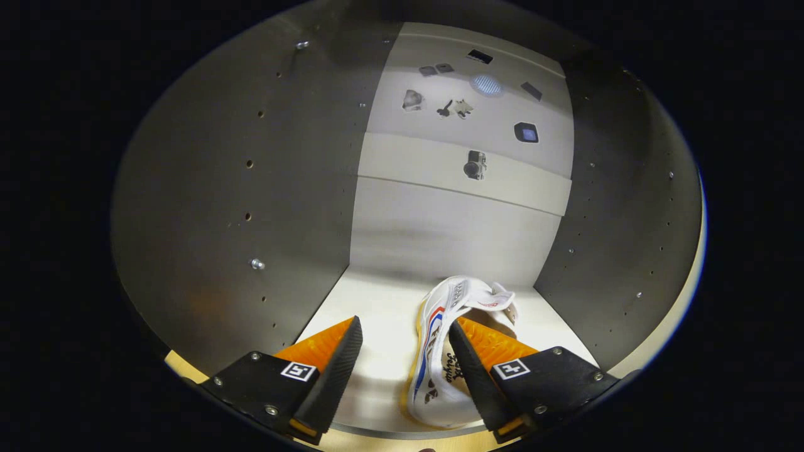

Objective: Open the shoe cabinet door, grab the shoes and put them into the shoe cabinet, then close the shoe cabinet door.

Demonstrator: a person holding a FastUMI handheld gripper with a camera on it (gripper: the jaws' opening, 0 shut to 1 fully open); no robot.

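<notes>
A white shoe point(440, 376) with red and blue side stripes lies on the pale floor point(370, 314) of the shoe cabinet, its toe pointing toward the back panel. My gripper point(405, 328) is open inside the cabinet. One finger point(477, 370) sits over the shoe's opening, against its inner side. The other finger point(333, 370) stands well apart from the shoe with bare floor between them. Only one finger touches the shoe.
Grey side walls point(251, 207) with screw holes close in on both sides of the compartment. The white back panel point(465, 188) carries several small stickers. The cabinet floor's front edge point(389, 432) runs just under the fingers.
</notes>
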